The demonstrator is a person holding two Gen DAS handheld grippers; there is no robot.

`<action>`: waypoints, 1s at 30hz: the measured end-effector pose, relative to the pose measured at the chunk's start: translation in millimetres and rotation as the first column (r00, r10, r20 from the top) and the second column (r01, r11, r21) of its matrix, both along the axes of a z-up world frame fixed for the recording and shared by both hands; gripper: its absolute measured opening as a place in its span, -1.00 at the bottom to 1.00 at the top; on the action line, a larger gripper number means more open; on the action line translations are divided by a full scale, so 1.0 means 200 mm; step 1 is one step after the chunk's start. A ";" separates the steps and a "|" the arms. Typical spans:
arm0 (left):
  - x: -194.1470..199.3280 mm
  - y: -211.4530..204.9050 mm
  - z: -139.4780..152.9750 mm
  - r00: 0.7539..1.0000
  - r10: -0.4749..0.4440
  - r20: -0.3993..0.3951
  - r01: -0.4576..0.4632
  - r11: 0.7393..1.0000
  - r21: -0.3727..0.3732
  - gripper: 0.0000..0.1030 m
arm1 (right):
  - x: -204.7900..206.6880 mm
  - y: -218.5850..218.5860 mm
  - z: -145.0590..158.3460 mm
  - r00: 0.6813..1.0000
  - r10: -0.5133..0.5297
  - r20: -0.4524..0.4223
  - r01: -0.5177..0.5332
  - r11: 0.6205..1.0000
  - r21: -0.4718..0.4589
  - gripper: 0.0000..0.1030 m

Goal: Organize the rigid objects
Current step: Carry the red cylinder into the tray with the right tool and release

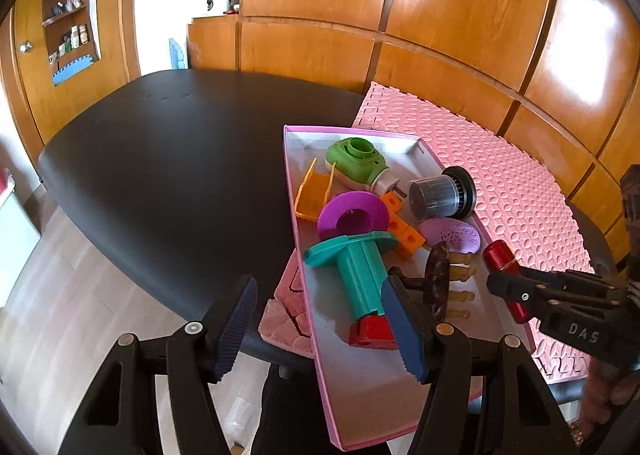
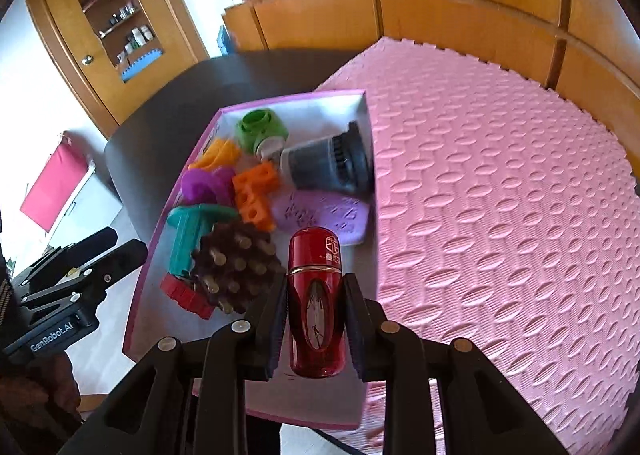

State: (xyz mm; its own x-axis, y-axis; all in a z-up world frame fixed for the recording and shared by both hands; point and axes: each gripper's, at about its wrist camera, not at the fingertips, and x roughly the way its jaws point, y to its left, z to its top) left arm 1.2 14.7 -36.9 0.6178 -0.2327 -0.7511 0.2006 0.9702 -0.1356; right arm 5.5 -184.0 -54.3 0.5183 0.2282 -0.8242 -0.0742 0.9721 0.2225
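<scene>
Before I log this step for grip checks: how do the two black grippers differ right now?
The right gripper is shut on the glossy red cylindrical bottle; the left gripper stands open, holding nothing. The right one hangs over the pink-rimmed box's edge near the pink foam mat; the left straddles the box's opposite wall. Both point down toward the box.

**Near end of the tray is my way in**

My pink tray (image 1: pixel 290 191) is crowded at its far end; the teal piece (image 1: pixel 356 267) and spiked brown massager (image 2: pixel 236 267) block the middle. Bare floor shows near me. Black table (image 1: pixel 160 175) and pink mat (image 2: pixel 500 195) lie open.
</scene>
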 end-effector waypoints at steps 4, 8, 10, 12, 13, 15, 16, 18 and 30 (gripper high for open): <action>0.00 0.01 -0.01 1.000 -0.001 -0.006 0.001 1.000 -0.007 0.27 | 0.03 0.03 -0.05 0.999 -0.001 -0.034 0.000 0.999 -0.032 -0.50; 0.01 0.02 -0.02 1.000 0.001 -0.011 -0.002 1.000 -0.012 0.27 | 0.06 0.07 -0.11 0.997 0.002 -0.071 -0.007 0.998 -0.066 -0.50; 0.01 0.03 -0.02 1.000 0.004 -0.012 -0.004 1.000 -0.011 0.27 | 0.06 0.06 -0.13 0.997 -0.001 -0.079 -0.004 0.998 -0.067 -0.49; 0.02 0.03 -0.02 1.000 0.005 -0.015 -0.005 1.000 -0.011 0.27 | 0.06 0.06 -0.14 0.996 -0.003 -0.087 -0.003 0.998 -0.067 -0.47; 0.02 0.03 -0.03 1.000 0.006 -0.016 -0.006 1.000 -0.010 0.27 | 0.06 0.05 -0.14 0.996 -0.004 -0.086 -0.002 0.998 -0.070 -0.46; 0.02 0.03 -0.03 1.000 0.006 -0.015 -0.006 1.000 -0.008 0.30 | 0.06 0.05 -0.14 0.997 -0.007 -0.082 0.001 0.997 -0.072 -0.46; 0.02 0.03 -0.03 1.000 0.006 -0.014 -0.007 1.000 -0.007 0.30 | 0.06 0.04 -0.14 0.997 -0.008 -0.081 0.002 0.998 -0.067 -0.46; 0.02 0.03 -0.02 1.000 0.009 -0.009 -0.009 1.000 -0.004 0.33 | 0.05 0.03 -0.13 0.997 -0.006 -0.076 0.002 0.999 -0.053 -0.43; 0.01 0.00 0.03 0.998 0.045 0.038 -0.046 0.998 0.034 0.62 | -0.07 0.00 0.06 0.993 -0.043 0.114 0.060 0.987 -0.149 -0.24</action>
